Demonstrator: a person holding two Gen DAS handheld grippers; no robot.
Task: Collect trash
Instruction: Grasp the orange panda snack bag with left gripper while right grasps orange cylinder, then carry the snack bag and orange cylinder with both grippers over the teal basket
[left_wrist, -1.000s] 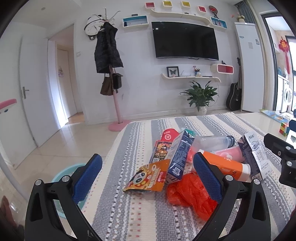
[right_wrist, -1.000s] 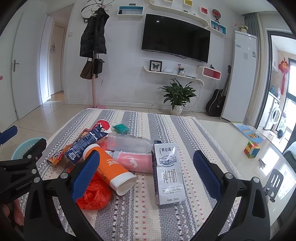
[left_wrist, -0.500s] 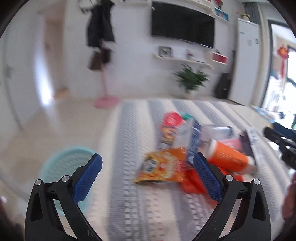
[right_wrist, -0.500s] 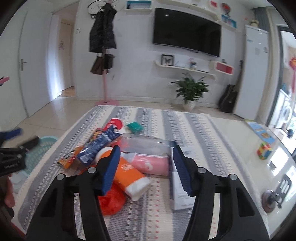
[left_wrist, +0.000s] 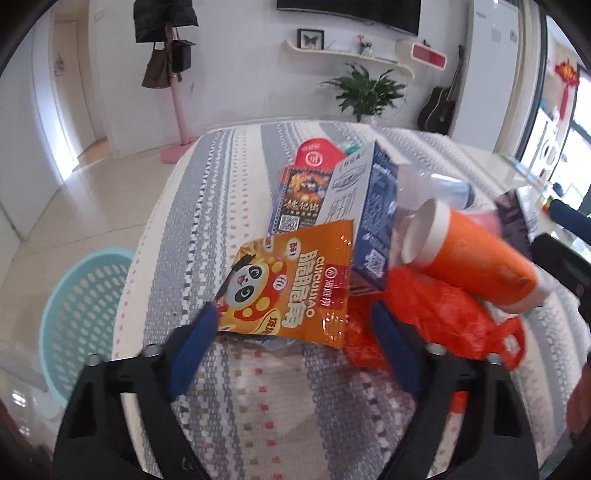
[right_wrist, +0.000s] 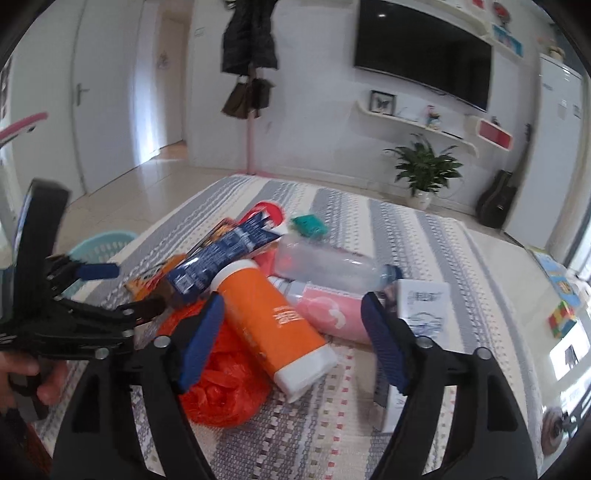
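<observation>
Left gripper (left_wrist: 291, 326), fingers closing but clear of the panda snack packet (left_wrist: 291, 284): pinch its near edge, then carry to the basket (left_wrist: 79, 317) at 9 o'clock; right gripper (right_wrist: 293, 319) fingers reopening, wide, empty.

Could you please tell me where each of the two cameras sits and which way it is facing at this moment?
Left wrist: rides the left gripper, angled down at an orange panda snack packet; its blue-padded fingers show.
Right wrist: rides the right gripper, aimed over an orange bottle with a white cap; a hand holding the left gripper shows.
Shared: the bottle, a crumpled red plastic bag, a teal basket.
</observation>
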